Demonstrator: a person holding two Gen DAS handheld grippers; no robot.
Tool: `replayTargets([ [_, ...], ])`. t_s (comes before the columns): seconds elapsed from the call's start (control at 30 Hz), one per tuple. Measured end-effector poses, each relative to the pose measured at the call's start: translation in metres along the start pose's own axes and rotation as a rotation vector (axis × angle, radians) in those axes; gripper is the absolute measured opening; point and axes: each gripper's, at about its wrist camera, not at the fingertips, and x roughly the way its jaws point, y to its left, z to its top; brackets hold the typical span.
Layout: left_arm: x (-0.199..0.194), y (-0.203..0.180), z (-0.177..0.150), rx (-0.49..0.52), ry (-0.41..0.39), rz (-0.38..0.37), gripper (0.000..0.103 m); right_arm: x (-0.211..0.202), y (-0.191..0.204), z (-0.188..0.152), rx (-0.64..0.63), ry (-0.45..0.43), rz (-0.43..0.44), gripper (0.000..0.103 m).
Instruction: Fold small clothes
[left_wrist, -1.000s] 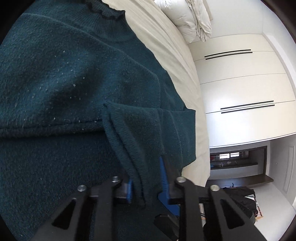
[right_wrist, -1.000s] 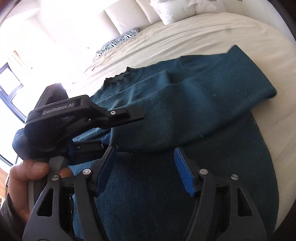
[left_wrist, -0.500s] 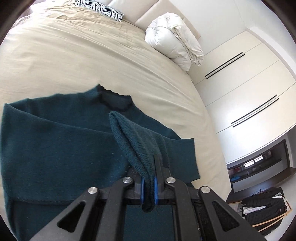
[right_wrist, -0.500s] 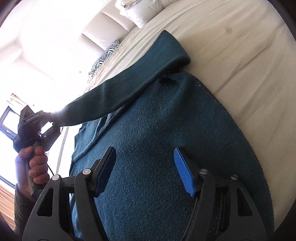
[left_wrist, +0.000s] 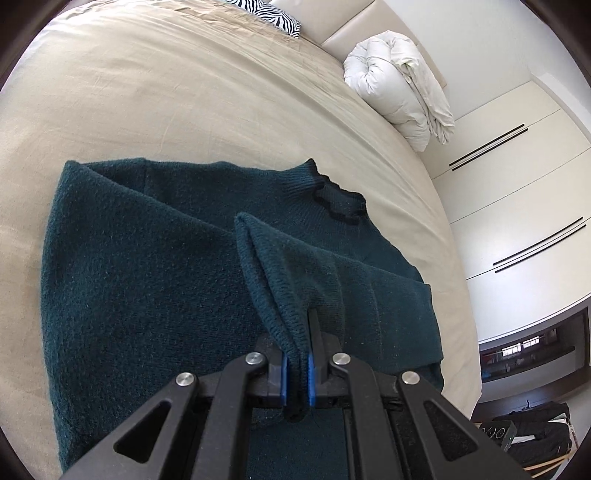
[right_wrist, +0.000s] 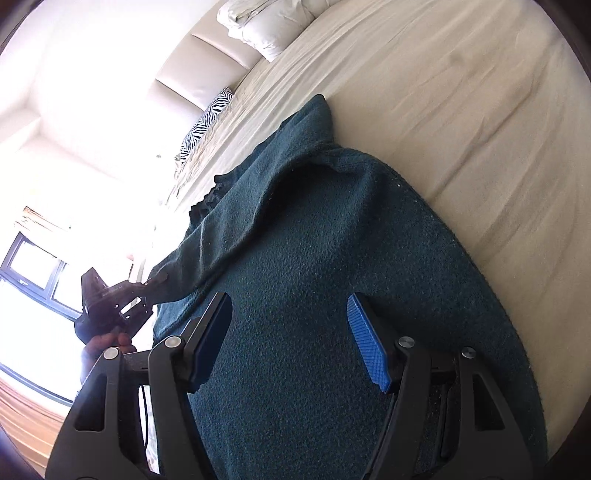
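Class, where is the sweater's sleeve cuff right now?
In the left wrist view, the sleeve cuff is pinched in the left claw, lifted above the teal sweater on the bed.

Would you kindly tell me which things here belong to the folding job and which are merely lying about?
Part of the job:
teal sweater
its sleeve, pinched in the left hand-held gripper
right hand-held gripper, open

Lying about:
white duvet
zebra pillow
wardrobe
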Motion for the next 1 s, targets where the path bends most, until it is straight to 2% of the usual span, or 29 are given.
replayTargets([
  [0.17,0.008,0.017,-0.004,-0.037,0.021,0.004,0.009,-0.006,0.010,0.010,0.008,-0.004,0.015,0.064],
  [0.27,0.010,0.026,-0.006,-0.047,0.024,-0.002,0.013,-0.011,0.018,0.019,-0.015,-0.019,0.027,0.064],
  [0.4,0.010,0.032,-0.008,-0.054,0.026,-0.023,0.013,-0.014,0.029,0.037,-0.047,-0.033,0.020,0.064],
  [0.63,0.005,0.037,-0.015,-0.067,0.027,-0.043,0.013,-0.016,0.047,0.086,-0.115,-0.099,-0.019,0.064],
  [0.73,0.004,0.037,-0.018,-0.077,0.019,-0.049,0.013,-0.012,0.048,0.114,-0.101,-0.119,-0.019,0.064],
  [0.87,0.003,0.040,-0.024,-0.092,0.002,-0.062,0.011,0.003,0.045,0.147,-0.066,-0.098,0.029,0.064],
  [1.0,0.003,0.042,-0.025,-0.080,-0.004,-0.069,0.011,0.037,0.028,0.165,0.020,-0.009,0.056,0.064],
])
